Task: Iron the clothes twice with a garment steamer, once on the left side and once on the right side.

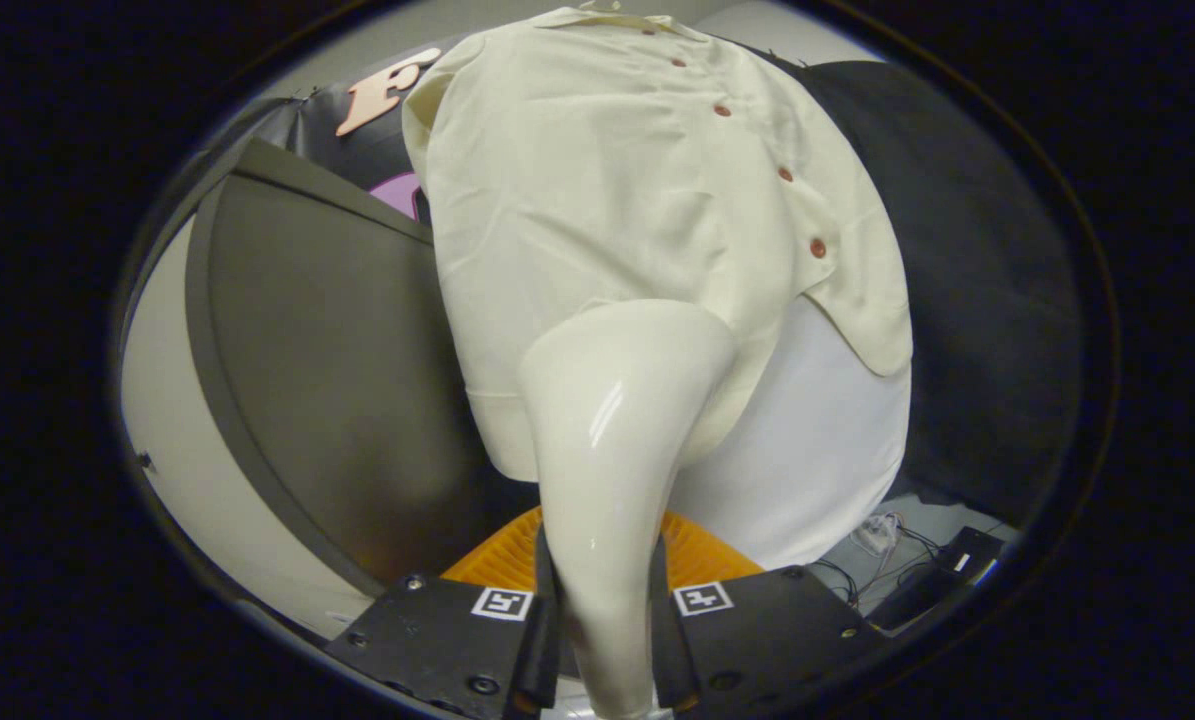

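A cream shirt [607, 210] with small red buttons hangs ahead of me, its button strip to the right of the steamer. Under its open hem shows a white garment [807, 440]. A glossy cream garment steamer [612, 440] rises from between my fingers; its wide head lies against the lower left part of the shirt, near the hem. My gripper [605, 640] is shut on the steamer's narrow handle, one finger pressing on each side.
A grey panel with a dark border [327, 380] stands to the left of the shirt. An orange ribbed object [702, 555] lies just beyond the fingers. Cables and a black box [942, 570] sit on the floor at the lower right. Black cloth hangs behind the shirt.
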### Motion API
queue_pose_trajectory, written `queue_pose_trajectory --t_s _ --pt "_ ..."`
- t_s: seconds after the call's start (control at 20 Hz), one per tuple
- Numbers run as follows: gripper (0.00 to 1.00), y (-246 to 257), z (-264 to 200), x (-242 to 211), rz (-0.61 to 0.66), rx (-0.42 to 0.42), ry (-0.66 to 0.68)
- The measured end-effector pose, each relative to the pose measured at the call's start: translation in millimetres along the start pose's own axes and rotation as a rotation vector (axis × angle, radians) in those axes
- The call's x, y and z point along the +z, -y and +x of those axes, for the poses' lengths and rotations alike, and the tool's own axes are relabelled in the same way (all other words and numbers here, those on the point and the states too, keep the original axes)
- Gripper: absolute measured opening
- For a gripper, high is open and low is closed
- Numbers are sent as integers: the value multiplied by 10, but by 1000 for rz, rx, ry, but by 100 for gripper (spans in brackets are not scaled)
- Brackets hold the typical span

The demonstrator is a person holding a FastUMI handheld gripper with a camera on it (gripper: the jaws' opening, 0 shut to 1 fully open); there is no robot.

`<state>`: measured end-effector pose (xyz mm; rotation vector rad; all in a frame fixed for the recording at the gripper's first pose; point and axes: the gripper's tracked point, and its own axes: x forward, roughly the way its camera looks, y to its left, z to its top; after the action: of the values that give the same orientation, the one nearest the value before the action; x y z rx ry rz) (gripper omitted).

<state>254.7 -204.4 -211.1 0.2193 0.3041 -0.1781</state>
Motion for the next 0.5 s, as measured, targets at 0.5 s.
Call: queue_pose_trajectory --t_s 0.5 --pt "37 -25 -627 1290 -62 -34 98"
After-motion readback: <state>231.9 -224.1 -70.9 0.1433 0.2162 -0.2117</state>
